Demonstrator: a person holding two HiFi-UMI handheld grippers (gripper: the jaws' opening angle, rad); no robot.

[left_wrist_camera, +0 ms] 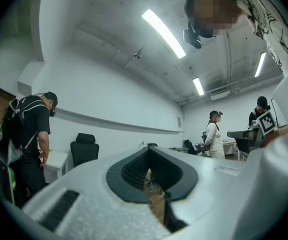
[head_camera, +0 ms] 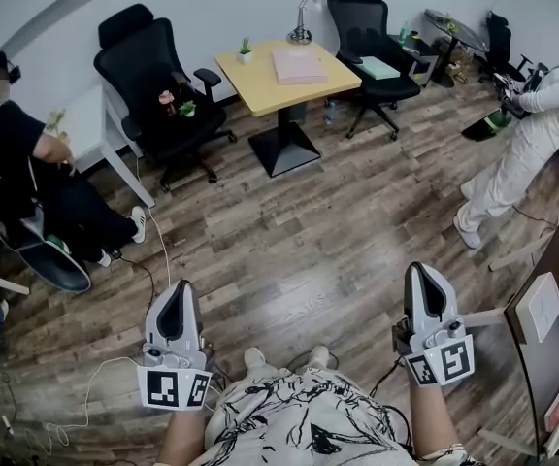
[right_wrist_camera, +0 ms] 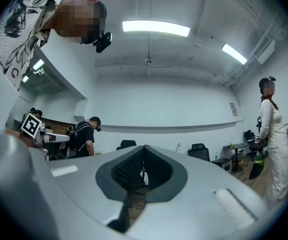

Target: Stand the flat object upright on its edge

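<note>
A pink flat object (head_camera: 299, 64) lies flat on a small wooden table (head_camera: 250, 83) across the room, far from both grippers. In the head view my left gripper (head_camera: 180, 285) is held low at the left and points forward over the wood floor, its jaws shut with nothing between them. My right gripper (head_camera: 417, 268) is held the same way at the right, shut and empty. In the left gripper view the left gripper (left_wrist_camera: 149, 148) has its tips together. The right gripper view shows the right gripper (right_wrist_camera: 144, 147) with its tips together too.
A desk lamp (head_camera: 304, 17) and a small plant (head_camera: 245, 49) share the table. Black office chairs (head_camera: 158, 81) (head_camera: 369, 37) stand on both sides of it. A person in black (head_camera: 27, 178) is at the left, a person in white (head_camera: 527, 139) at the right. A dark desk (head_camera: 551, 357) stands near right.
</note>
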